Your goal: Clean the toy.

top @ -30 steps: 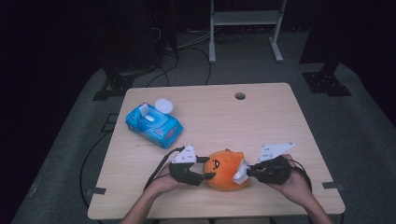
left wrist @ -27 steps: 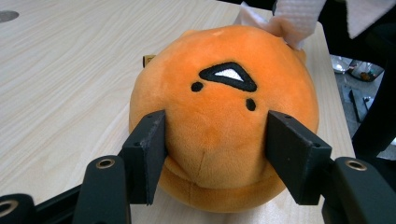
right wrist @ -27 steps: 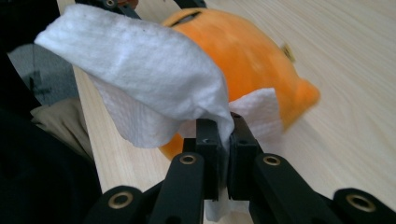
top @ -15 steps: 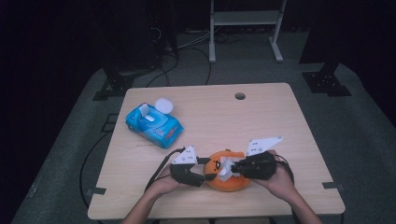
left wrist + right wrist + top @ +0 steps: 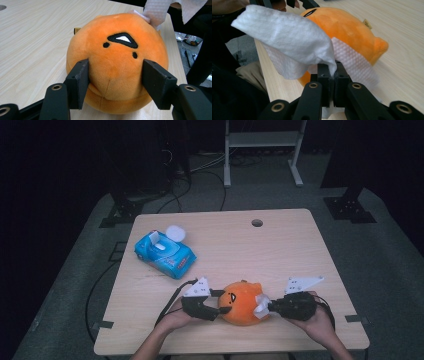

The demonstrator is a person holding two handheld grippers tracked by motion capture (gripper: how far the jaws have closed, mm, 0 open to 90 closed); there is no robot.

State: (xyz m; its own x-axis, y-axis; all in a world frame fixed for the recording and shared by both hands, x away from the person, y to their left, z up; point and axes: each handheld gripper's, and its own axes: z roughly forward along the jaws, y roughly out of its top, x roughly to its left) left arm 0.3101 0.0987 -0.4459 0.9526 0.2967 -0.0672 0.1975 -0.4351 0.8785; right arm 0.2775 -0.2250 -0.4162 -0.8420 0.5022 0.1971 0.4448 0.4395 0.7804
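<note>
Round orange plush toy (image 5: 242,302) sits on the wooden surface (image 5: 280,250), clamped by the left gripper (image 5: 220,304); the right gripper (image 5: 270,307), jaws together, pinches a white tissue (image 5: 287,42) against it.

Between the black jaws of the left gripper (image 5: 113,83) sits an orange plush toy (image 5: 117,62), its face stitched in black with a white triangle inside (two small black dots flank it). A tiny yellow tag shows at its far side. Pinched in the right gripper (image 5: 331,75), also black with brass-coloured rivets, is a white wipe (image 5: 294,42) with a fine dimpled weave. Beyond both grippers lies a bright blue wipe pack (image 5: 164,253) with red print and a white lid. The table (image 5: 280,250) is pale wood grain.
</note>
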